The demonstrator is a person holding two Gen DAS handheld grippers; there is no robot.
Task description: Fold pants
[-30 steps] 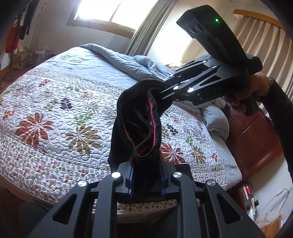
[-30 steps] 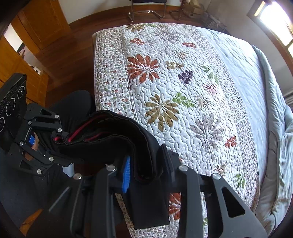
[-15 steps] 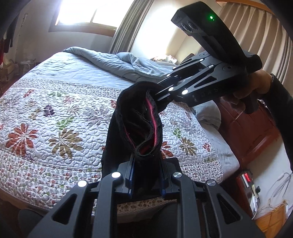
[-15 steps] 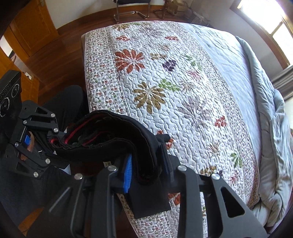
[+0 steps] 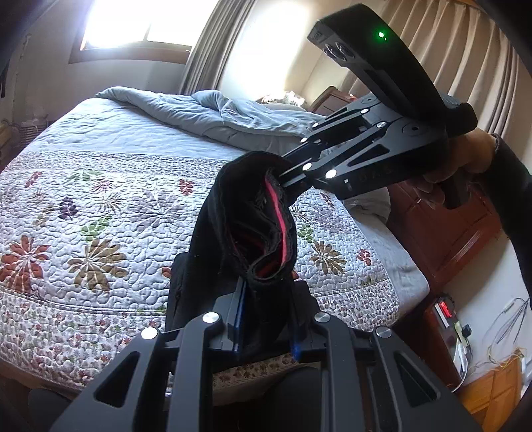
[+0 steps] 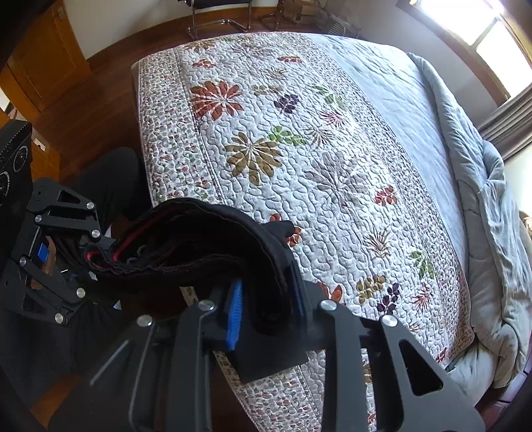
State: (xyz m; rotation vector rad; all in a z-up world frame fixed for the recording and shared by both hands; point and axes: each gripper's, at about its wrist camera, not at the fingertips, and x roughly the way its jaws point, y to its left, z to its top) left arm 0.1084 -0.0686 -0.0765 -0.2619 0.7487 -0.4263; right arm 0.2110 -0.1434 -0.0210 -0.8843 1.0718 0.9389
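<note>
Black pants (image 5: 246, 212) with a red inner stripe hang bunched between both grippers, above the front edge of the bed. My left gripper (image 5: 266, 319) is shut on one end of the waistband at the bottom of the left wrist view. My right gripper (image 5: 282, 176), held by a hand (image 5: 465, 156), clamps the other end from the upper right. In the right wrist view, my right gripper (image 6: 266, 309) is shut on the pants (image 6: 199, 239). There the left gripper (image 6: 66, 252) grips the far end at the left. A fold of cloth hangs below the pads.
A floral quilt (image 6: 299, 133) covers the bed, with a crumpled grey duvet (image 6: 482, 199) along its head end. Wooden floor (image 6: 99, 99) and a chair (image 6: 216, 13) lie past the foot. A dark wooden cabinet (image 5: 449, 239) stands beside the bed on the right.
Both grippers have carried the pants sideways along the bed's front edge, and the quilt has slid left in both views. Both grips hold as before.
</note>
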